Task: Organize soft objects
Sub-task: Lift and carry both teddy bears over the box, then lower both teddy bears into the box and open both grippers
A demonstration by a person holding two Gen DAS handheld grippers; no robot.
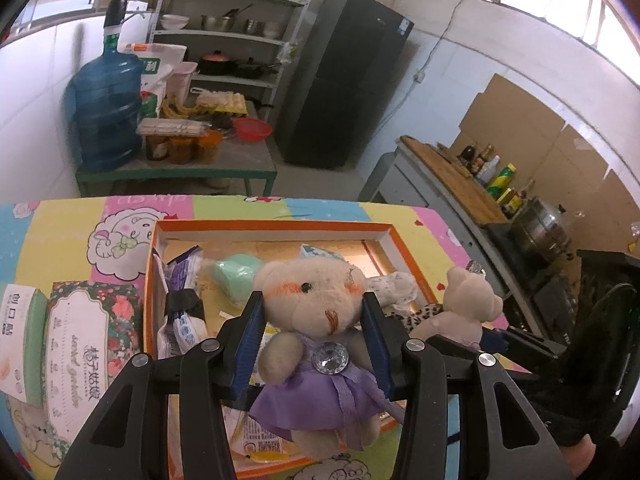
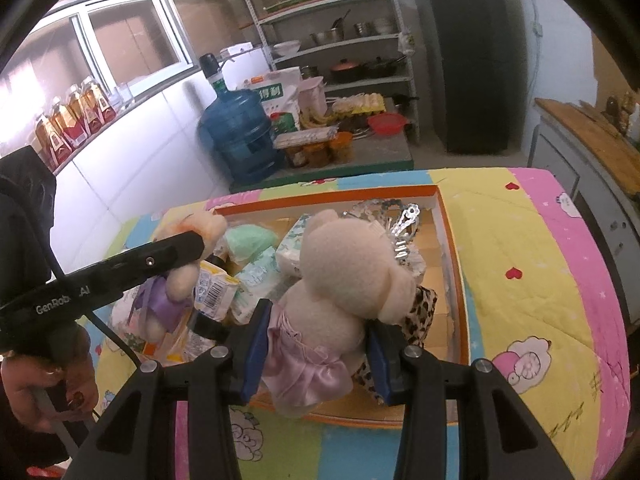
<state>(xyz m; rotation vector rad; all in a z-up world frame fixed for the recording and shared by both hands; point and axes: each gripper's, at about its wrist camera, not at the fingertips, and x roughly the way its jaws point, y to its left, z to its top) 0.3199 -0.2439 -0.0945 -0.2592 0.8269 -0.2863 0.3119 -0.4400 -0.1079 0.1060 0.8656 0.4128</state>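
Note:
My left gripper (image 1: 314,308) is shut on a cream teddy bear in a purple dress (image 1: 316,320), held above the orange-rimmed box (image 1: 276,226). My right gripper (image 2: 316,320) is shut on a cream teddy bear in a pink dress (image 2: 340,280), also above the box (image 2: 452,264). That pink bear shows at the right in the left wrist view (image 1: 468,304). The purple bear shows at the left in the right wrist view (image 2: 188,256). The box holds tissue packs (image 1: 180,308), a mint green soft item (image 1: 236,276), a leopard-print cloth (image 2: 420,312) and silver hair clips (image 2: 404,224).
The box lies on a table with a colourful cartoon quilt (image 2: 540,272). A floral tissue pack (image 1: 88,344) and a green pack (image 1: 20,336) lie left of the box. Behind stand a water bottle (image 1: 106,116), shelves (image 1: 228,36), a fridge (image 1: 344,80) and a counter (image 1: 452,176).

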